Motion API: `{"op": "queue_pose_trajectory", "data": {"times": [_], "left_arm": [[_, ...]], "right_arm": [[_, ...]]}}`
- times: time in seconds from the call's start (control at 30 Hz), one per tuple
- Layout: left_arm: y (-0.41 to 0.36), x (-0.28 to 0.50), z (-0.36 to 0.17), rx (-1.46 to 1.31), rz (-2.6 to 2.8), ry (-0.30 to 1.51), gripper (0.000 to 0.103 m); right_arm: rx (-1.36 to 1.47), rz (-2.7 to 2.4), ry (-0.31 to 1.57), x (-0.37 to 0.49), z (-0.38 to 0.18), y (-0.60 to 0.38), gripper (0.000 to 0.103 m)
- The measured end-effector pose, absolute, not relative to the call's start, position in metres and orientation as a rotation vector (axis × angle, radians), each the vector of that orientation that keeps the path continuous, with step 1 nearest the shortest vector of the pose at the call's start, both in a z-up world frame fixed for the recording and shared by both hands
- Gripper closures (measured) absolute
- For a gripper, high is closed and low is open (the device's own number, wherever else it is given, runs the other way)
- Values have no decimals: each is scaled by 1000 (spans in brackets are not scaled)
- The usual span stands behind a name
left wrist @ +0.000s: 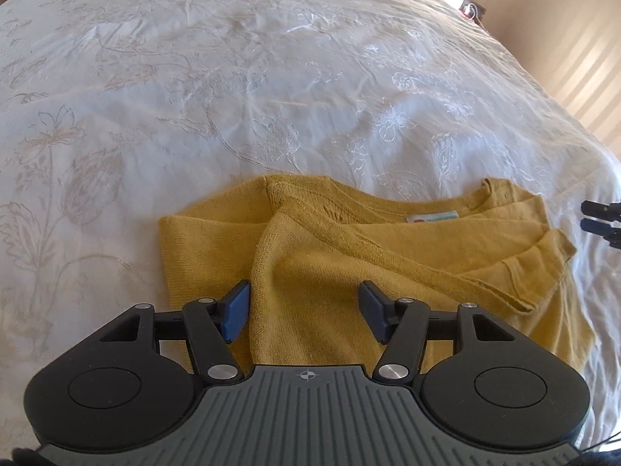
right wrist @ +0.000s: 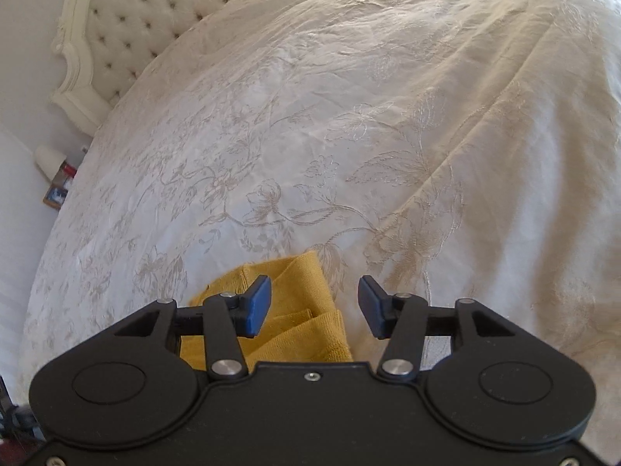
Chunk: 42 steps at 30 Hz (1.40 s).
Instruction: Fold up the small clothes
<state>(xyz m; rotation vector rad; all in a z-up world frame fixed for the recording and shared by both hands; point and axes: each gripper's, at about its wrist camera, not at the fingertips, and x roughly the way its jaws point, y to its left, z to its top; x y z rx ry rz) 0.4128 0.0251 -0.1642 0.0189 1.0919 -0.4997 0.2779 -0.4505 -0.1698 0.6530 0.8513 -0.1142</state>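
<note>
Both grippers, left (left wrist: 304, 312) and right (right wrist: 314, 306), gape empty over the half-folded mustard knit top (left wrist: 349, 272) on the bedspread (left wrist: 271, 97); next, pinch an edge and fold again.

Mustard-yellow knit top (left wrist: 310, 256) on cream floral-embroidered bedspread (left wrist: 233, 77)
Black claws carry blue pads (right wrist: 256, 303); the tufted headboard (right wrist: 128, 19) is ivory.

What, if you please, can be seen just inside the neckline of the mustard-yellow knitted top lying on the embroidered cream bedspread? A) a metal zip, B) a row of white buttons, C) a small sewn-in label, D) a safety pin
C: a small pale label sits just inside the neckline of the mustard-yellow knitted top, which lies on the embroidered cream bedspread; no buttons, zip or pin show.
</note>
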Motion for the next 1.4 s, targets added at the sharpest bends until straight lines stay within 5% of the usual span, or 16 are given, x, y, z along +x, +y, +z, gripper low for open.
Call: {"op": "queue_pose_trajectory", "data": {"times": [0.2, 0.33, 0.73, 0.97, 1.23, 1.4], "left_arm": [[17, 420, -171, 7, -518, 1112, 48], [25, 421, -169, -108, -493, 1112, 87], [22, 420, -171, -119, -437, 1107, 88], [31, 423, -166, -187, -362, 1067, 88], [34, 422, -172, -177, -367, 1088, 88], [33, 421, -182, -198, -341, 1100, 87]], "right_arm": [[536, -76, 922, 266, -176, -447, 45], [429, -35, 951, 258, -177, -443, 45], [39, 142, 1024, 289, -194, -403, 46], [302, -27, 878, 341, -176, -441, 48], [30, 213, 977, 286, -170, -401, 48], [136, 357, 985, 255, -166, -364, 48]]}}
